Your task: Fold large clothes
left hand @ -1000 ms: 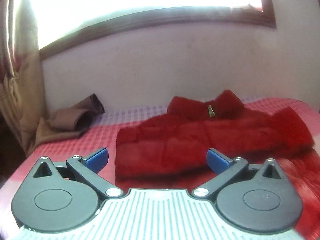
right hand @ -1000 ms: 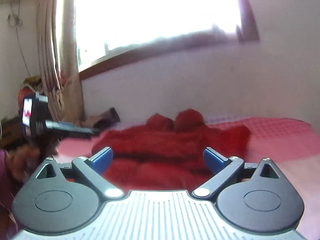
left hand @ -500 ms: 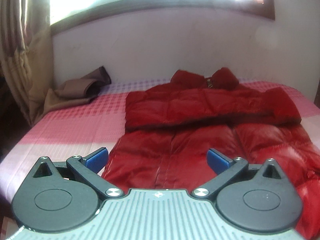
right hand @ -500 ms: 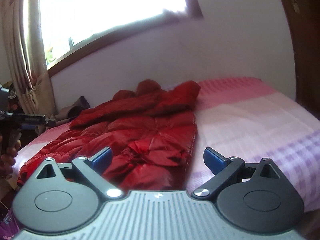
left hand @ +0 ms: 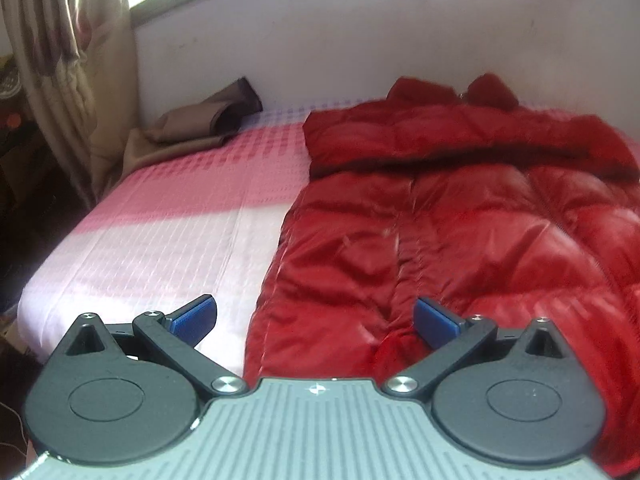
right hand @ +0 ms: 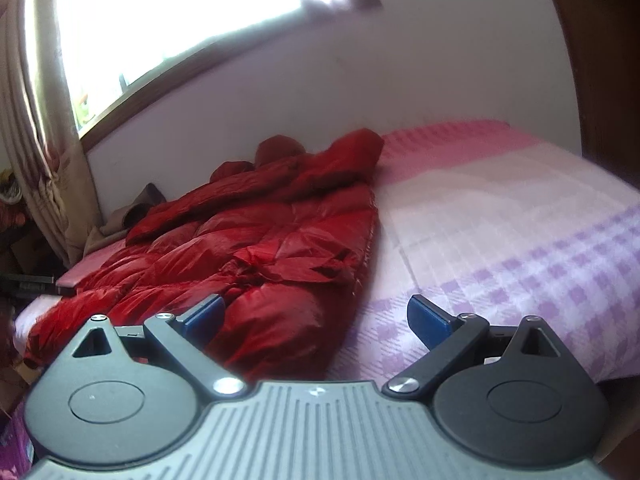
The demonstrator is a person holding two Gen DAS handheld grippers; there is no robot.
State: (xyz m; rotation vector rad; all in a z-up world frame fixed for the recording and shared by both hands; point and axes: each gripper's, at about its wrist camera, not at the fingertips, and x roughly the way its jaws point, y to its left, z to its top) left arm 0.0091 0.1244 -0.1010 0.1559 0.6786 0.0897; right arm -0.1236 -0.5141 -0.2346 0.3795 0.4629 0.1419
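Hovering over the red puffer coat (left hand: pixel 460 216), both grippers' fingers (left hand: pixel 434 322) spread, empty; no legible writing.

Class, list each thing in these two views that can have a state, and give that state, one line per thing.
Red puffer jacket: flat on the bed, sleeves folded across the chest.
Left gripper: open, empty.
Right gripper: open, empty.
Brown garment: crumpled by the wall.
Curtain: drawn aside.

Blown-out window (right hand: pixel 180 12) glare, soft fisheye-warped edges.

A bed (left hand: pixel 168 216) in pink-lilac check stands against a white wall (left hand: pixel 360 40), under a bright window (right hand: pixel 180 12) with curtain (left hand: pixel 68 60).
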